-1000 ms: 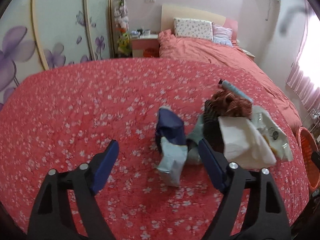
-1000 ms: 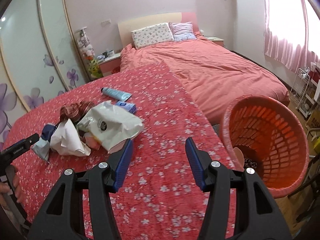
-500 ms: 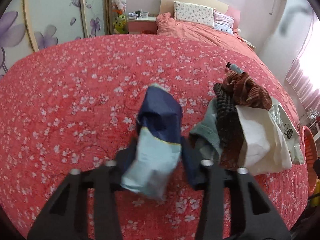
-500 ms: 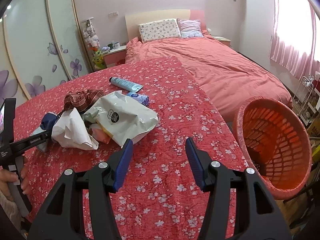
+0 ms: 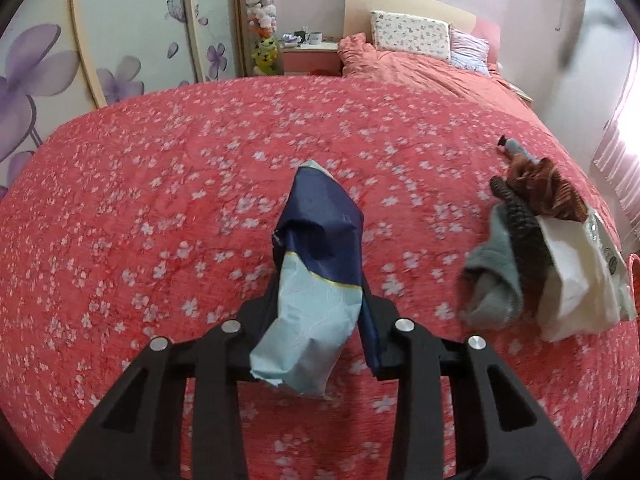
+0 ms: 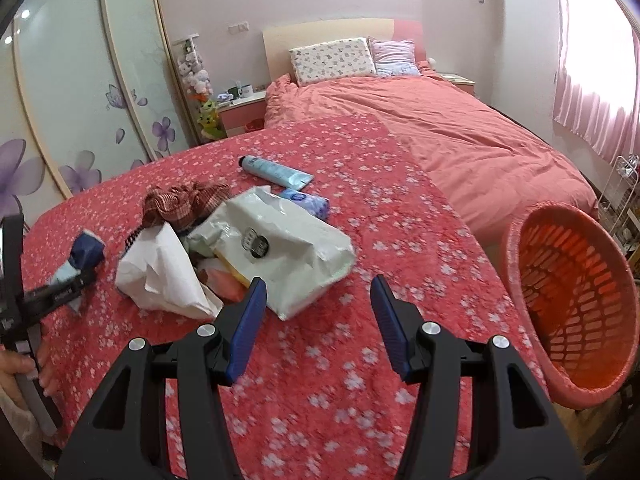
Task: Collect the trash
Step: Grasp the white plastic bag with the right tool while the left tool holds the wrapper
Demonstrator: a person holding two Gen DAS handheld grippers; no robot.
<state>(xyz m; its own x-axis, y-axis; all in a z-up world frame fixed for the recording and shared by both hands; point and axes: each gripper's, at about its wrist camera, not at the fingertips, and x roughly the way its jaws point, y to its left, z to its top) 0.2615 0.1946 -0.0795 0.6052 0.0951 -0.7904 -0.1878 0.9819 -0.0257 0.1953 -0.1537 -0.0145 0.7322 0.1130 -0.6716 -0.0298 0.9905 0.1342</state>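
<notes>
The left tongs (image 5: 320, 308) have just closed on the blue wrapper (image 5: 316, 264), frame centre: 1 trash piece secured. The right tongs (image 6: 318, 320) hang open near the orange basket (image 6: 576, 320), lower right.

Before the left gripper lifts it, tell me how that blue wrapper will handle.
The blue wrapper looks crumpled and thin, so probably floppy and light. Its lower end droops past the left gripper, so it may sag or swing. The glossy film could slip from the pinch.

Flowered pillow (image 6: 332, 59) at headboard (image 6: 320, 30); nightstand (image 6: 240, 110) beside bed; pink curtains (image 6: 596, 92) right.
</notes>
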